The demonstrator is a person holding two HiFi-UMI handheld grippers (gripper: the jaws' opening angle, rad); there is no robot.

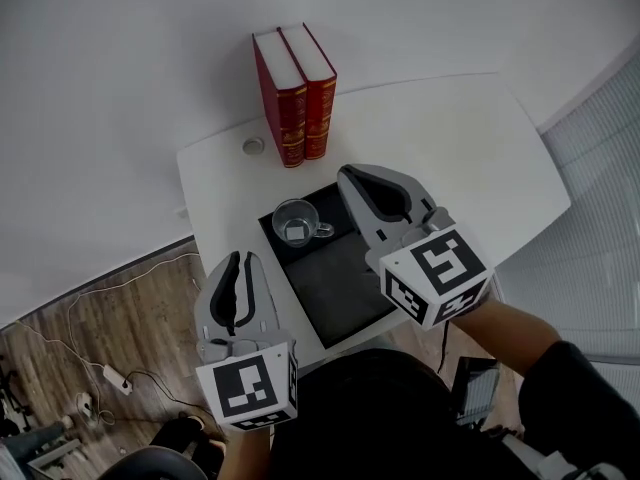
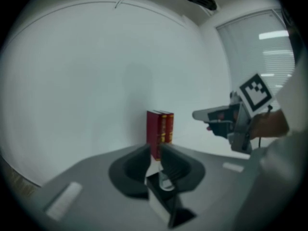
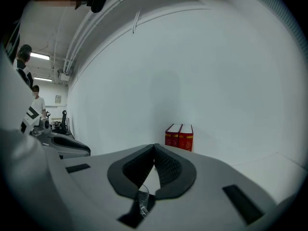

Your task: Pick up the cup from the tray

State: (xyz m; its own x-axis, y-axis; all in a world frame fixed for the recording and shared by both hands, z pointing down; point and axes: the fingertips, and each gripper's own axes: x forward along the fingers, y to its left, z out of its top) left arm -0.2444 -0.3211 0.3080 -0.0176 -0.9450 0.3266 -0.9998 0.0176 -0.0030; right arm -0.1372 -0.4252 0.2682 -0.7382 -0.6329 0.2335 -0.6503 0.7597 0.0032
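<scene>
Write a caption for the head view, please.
A glass cup sits on a black tray on a white table, the left gripper and right gripper poised near it, red books behind.

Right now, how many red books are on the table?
2. Both stand upright, side by side: the left book and the right book, at the table's far edge beyond the tray. None seems hidden.

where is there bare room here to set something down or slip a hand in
Widest bare patch: the white table right of the tray, out to its right edge. The tray's near half, in front of the cup, is also bare. Crowded toward the far side: cup, books, and the right gripper above the tray's right edge.
</scene>
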